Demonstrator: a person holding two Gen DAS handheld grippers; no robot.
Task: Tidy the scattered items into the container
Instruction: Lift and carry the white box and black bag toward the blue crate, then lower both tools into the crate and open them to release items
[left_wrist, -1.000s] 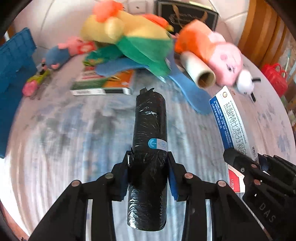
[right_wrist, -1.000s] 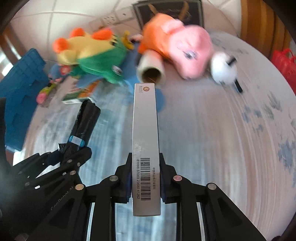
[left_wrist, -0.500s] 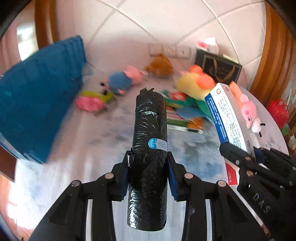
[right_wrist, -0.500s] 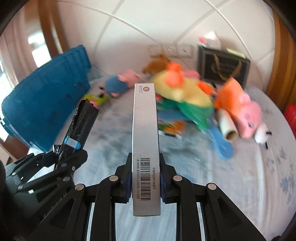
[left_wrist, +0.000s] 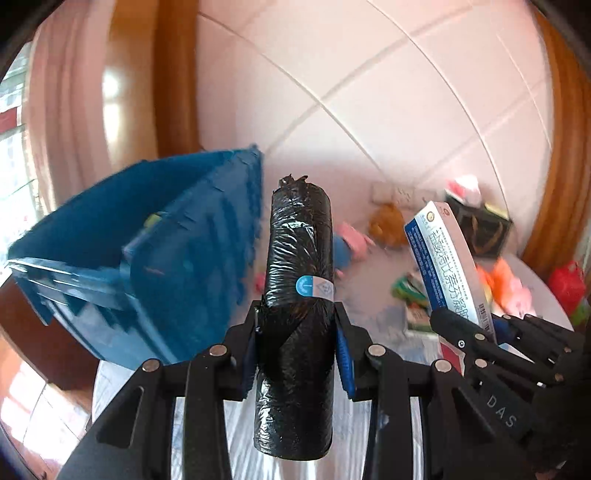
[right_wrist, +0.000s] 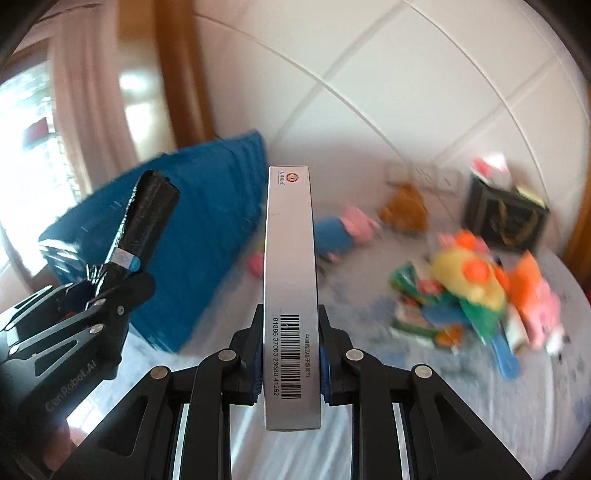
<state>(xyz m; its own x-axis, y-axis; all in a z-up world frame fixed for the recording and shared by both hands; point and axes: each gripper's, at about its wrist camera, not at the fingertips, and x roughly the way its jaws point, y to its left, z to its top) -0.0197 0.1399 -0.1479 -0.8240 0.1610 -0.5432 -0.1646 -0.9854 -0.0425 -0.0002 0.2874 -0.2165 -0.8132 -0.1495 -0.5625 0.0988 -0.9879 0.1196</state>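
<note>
above the pale table, left gripper (left_wrist: 297, 350) jaws clamp a black plastic bag roll (left_wrist: 297, 295); right gripper (right_wrist: 290, 354) jaws clamp a flat silver-edged carton (right_wrist: 290, 280); blue plastic crate (left_wrist: 147, 266) beyond, to the left.

The bin (right_wrist: 207, 229) stands left on the table (right_wrist: 424, 398), toys (right_wrist: 476, 291) right, near the wall (right_wrist: 388, 92).

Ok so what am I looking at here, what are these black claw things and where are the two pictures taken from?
These are two hand-held grabbing tools, each with a camera looking along its fingers. The left claw is shut on a black roll of bags. The right claw is shut on a flat box. Each tool also shows in the other's picture. Ahead stands a blue crate on a pale tabletop, where plush toys lie scattered.
</note>
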